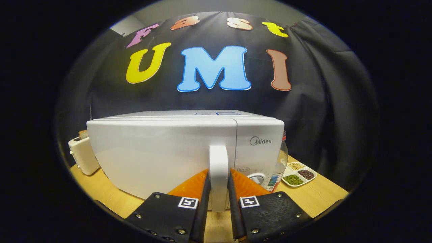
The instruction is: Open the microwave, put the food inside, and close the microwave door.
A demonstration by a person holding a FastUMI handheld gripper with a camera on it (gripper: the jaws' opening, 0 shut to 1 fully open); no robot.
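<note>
White plastic is clamped by the gripper (pixel 218 189): the upright door handle (pixel 218 168) of the microwave (pixel 162 152) is held between the two fingers, both pressed against its sides. The door is seen shut, flush with the control panel, where a round dial (pixel 258 178) is partly hidden behind one finger. The microwave is set on a wooden table (pixel 317 199). A toaster (pixel 82 155) with bread in its slot is placed beside it on one side; on the other, a glass jar (pixel 280 162) is tucked just behind its corner, and a divided tray (pixel 298 174) of beans and seeds is laid near the jar.
</note>
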